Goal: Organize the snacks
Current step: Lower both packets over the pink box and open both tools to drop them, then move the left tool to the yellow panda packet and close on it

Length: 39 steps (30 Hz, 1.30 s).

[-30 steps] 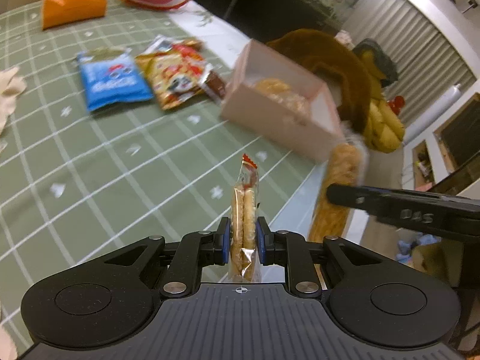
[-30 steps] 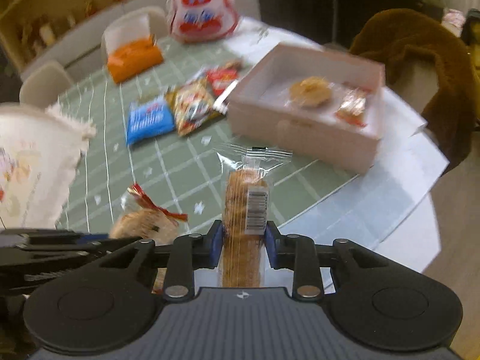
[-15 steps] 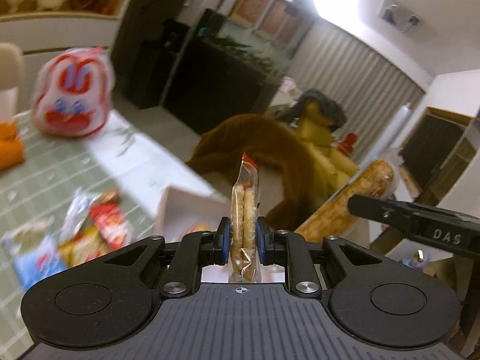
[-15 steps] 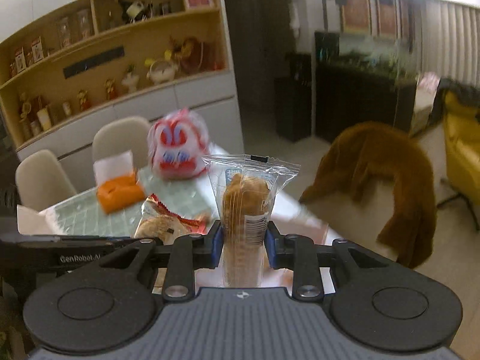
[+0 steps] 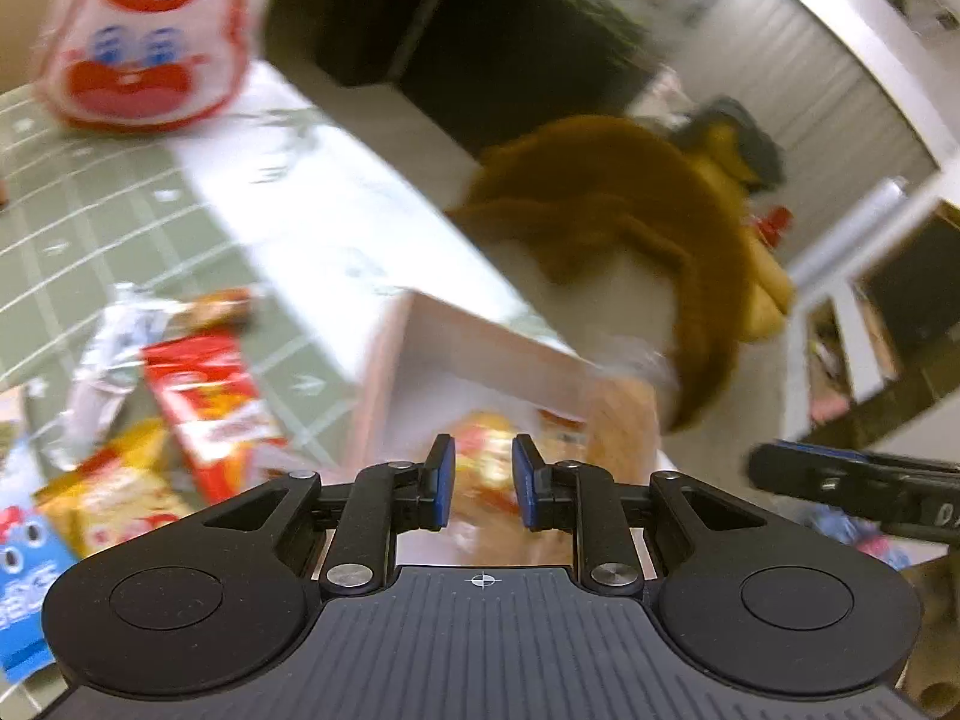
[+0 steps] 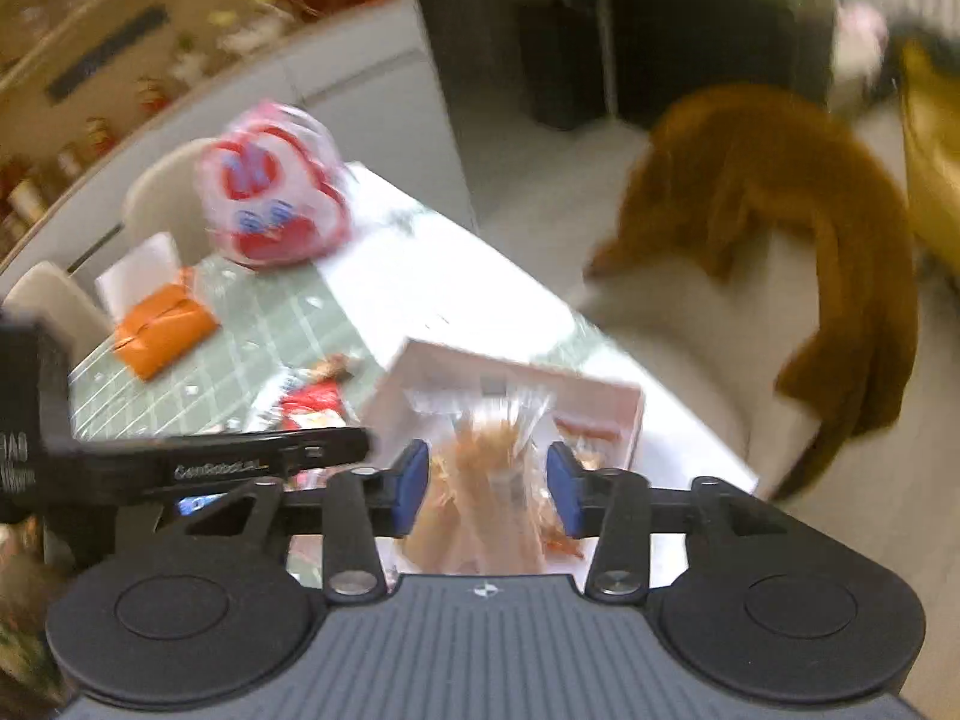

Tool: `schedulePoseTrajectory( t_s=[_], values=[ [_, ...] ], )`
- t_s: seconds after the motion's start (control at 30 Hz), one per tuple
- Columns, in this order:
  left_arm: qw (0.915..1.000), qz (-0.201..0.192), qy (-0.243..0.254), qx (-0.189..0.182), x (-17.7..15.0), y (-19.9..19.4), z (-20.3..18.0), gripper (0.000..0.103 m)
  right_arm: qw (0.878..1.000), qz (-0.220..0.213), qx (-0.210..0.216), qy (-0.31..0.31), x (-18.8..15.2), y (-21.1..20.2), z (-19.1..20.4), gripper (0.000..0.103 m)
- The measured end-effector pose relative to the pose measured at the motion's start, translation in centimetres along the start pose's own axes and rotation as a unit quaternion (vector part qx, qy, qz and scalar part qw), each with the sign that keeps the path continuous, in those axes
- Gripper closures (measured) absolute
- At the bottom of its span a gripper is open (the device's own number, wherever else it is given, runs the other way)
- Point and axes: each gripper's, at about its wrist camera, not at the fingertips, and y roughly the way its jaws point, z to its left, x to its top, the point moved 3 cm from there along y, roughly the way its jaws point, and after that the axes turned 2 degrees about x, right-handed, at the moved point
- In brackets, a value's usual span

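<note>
1. Your left gripper [image 5: 483,483] sits low in the middle of its view, over the box [image 5: 420,324]. Its jaws have just eased apart a little. The cookie pack [image 5: 486,468] shows as a blur in the gap, and it looks loose rather than pinched.
2. Your right gripper [image 6: 487,489] is over the same box, seen at lower centre of its view. Its jaws have just been opening and now stand well apart. The clear pack [image 6: 480,468] lies between the pads but seems to touch neither, so I judge it is dropping into the box.
3. Done so far: other snacks seem to lie in the box, though blur hides how many. These two packs look as good as delivered.
4. Left to do: at the lower left of the left view, a red pack [image 5: 204,396], a yellow pack [image 5: 114,498] and a blue pack [image 5: 24,576] lie loose on the table [image 5: 90,228].
5. An orange pack [image 6: 162,330] sits at the left of the right view. Whether it belongs in the box, I cannot tell.
</note>
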Motion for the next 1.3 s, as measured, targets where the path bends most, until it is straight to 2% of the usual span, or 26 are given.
schedulePoseTrajectory(
  t_s=[0.03,0.13,0.27,0.33,0.43,0.57,0.7,0.83,0.9,1.0,1.03,1.13,1.3],
  values=[
    [0.9999,-0.004,-0.009,0.001,-0.1,-0.2,0.7,0.079,1.000,-0.002,0.003,0.000,-0.1,0.2,-0.5,0.058],
    [0.9992,-0.023,-0.027,0.021,-0.3,-1.6,2.9,0.079,1.000,-0.007,-0.014,-0.013,-0.5,0.8,-1.4,0.041],
    [0.9935,-0.050,-0.062,0.081,-0.9,-3.9,6.3,0.079,0.999,0.001,-0.045,-0.020,-0.5,2.3,-1.9,0.040],
    [0.9881,-0.064,-0.087,0.109,-1.4,-5.0,8.9,0.079,0.999,0.011,-0.046,-0.016,-0.4,3.1,-1.5,0.040],
    [0.9793,-0.082,-0.116,0.144,-3.2,-6.8,11.5,0.079,0.999,0.023,-0.032,-0.027,-0.4,4.5,1.0,0.038],
    [0.9744,-0.085,-0.126,0.166,-5.3,-9.2,14.0,0.079,0.996,0.028,-0.014,-0.081,-1.3,6.4,6.7,0.033],
    [0.9757,-0.072,-0.135,0.157,-8.1,-9.7,14.6,0.079,0.993,0.024,-0.012,-0.119,-2.0,9.0,12.4,0.032],
    [0.9767,-0.071,-0.150,0.137,-10.6,-10.3,15.2,0.079,0.992,0.085,0.040,-0.082,-2.1,13.3,16.0,0.032],
    [0.9779,-0.063,-0.157,0.122,-11.6,-10.1,15.3,0.079,0.991,0.104,0.043,-0.072,-2.4,15.8,17.0,0.032],
    [0.9800,-0.054,-0.159,0.107,-12.6,-10.0,15.6,0.079,0.989,0.131,0.012,-0.069,-3.2,18.8,17.3,0.033],
    [0.9802,-0.053,-0.159,0.105,-12.7,-10.0,15.7,0.079,0.990,0.114,-0.005,-0.085,-3.2,18.8,17.6,0.035],
    [0.9793,-0.057,-0.169,0.095,-12.8,-10.0,16.1,0.079,0.984,0.117,-0.051,-0.123,-3.3,19.1,17.8,0.051],
    [0.9784,-0.075,-0.173,0.084,-11.9,-9.9,16.2,0.079,0.976,0.122,-0.098,-0.150,-2.8,20.0,17.3,0.050]
  ],
)
